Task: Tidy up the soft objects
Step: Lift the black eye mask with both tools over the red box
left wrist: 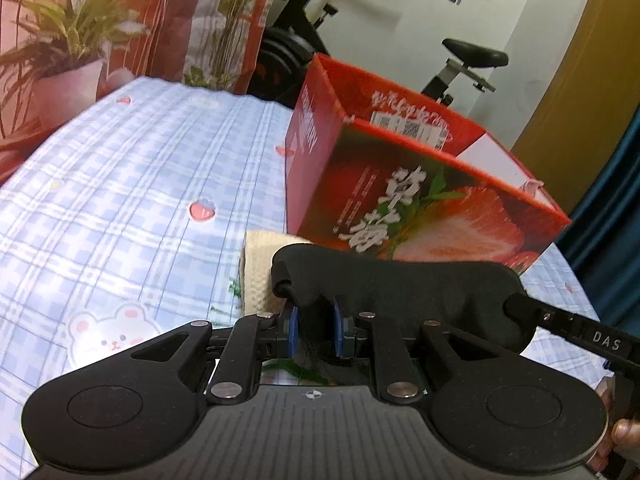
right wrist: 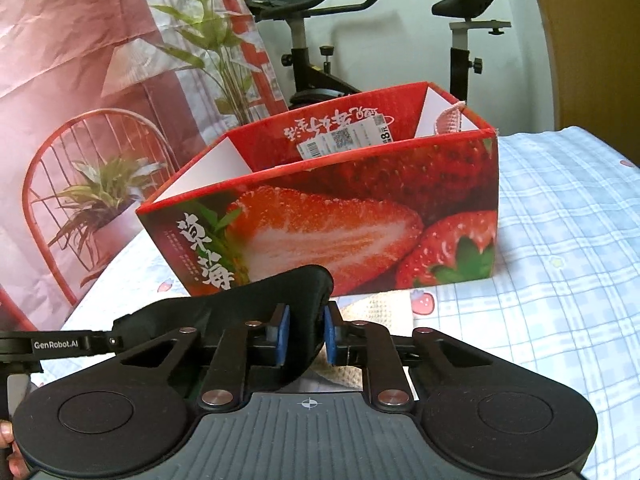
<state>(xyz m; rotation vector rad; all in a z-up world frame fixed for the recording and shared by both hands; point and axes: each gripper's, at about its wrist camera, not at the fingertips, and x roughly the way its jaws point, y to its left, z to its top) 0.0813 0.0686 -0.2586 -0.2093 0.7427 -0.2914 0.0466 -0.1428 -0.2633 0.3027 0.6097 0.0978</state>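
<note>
A black soft eye mask (left wrist: 400,292) hangs between both grippers, above the bed. My left gripper (left wrist: 314,326) is shut on one end of it. My right gripper (right wrist: 305,334) is shut on its other end (right wrist: 256,304). Just beyond stands an open red strawberry box (left wrist: 420,184), also in the right wrist view (right wrist: 340,216). A pink knitted item (right wrist: 450,120) pokes over the box's far right corner. A cream waffle cloth (left wrist: 260,272) lies on the bed under the mask, also seen in the right wrist view (right wrist: 380,312).
The bed has a blue plaid sheet (left wrist: 120,208) with strawberry and bear prints. An exercise bike (right wrist: 312,60) stands behind the box. A pink printed backdrop with plants (right wrist: 100,100) hangs at the left.
</note>
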